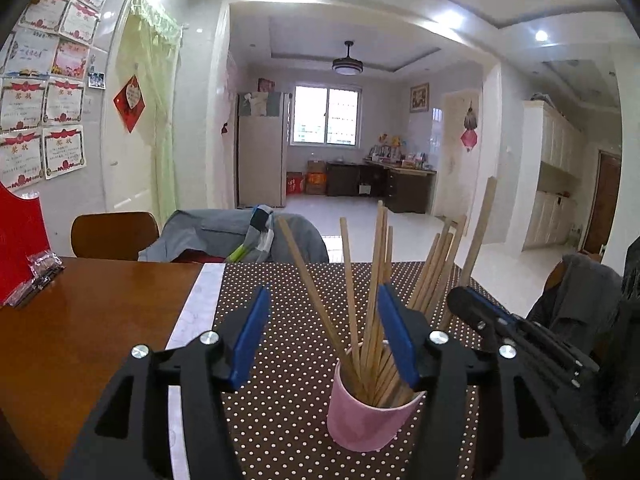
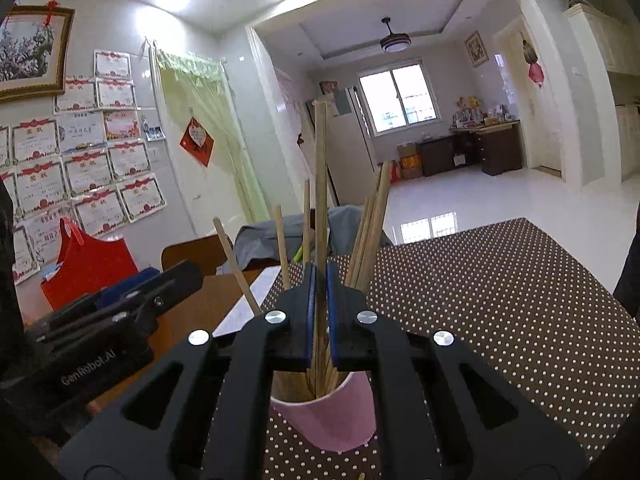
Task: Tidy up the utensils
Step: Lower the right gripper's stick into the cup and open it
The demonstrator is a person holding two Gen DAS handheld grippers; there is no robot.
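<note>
A pink cup (image 1: 368, 416) stands on the dotted mat and holds several wooden chopsticks (image 1: 374, 280) that fan out upward. My left gripper (image 1: 324, 296) is open, its blue pads on either side of the bundle above the cup's rim, not pressing on it. My right gripper (image 2: 321, 270) is shut on one upright chopstick (image 2: 320, 184), whose lower end reaches into the pink cup (image 2: 332, 420). In the left wrist view the right gripper (image 1: 460, 296) comes in from the right with that chopstick (image 1: 478, 232) rising above it. The left gripper (image 2: 140, 292) shows at the left of the right wrist view.
The cup sits on a brown polka-dot mat (image 1: 280, 420) over a wooden table (image 1: 80, 340). A red bag (image 2: 92, 264) and a small packet (image 1: 44, 268) lie at the table's left. Chairs draped with grey clothing (image 1: 224, 232) stand behind the far edge.
</note>
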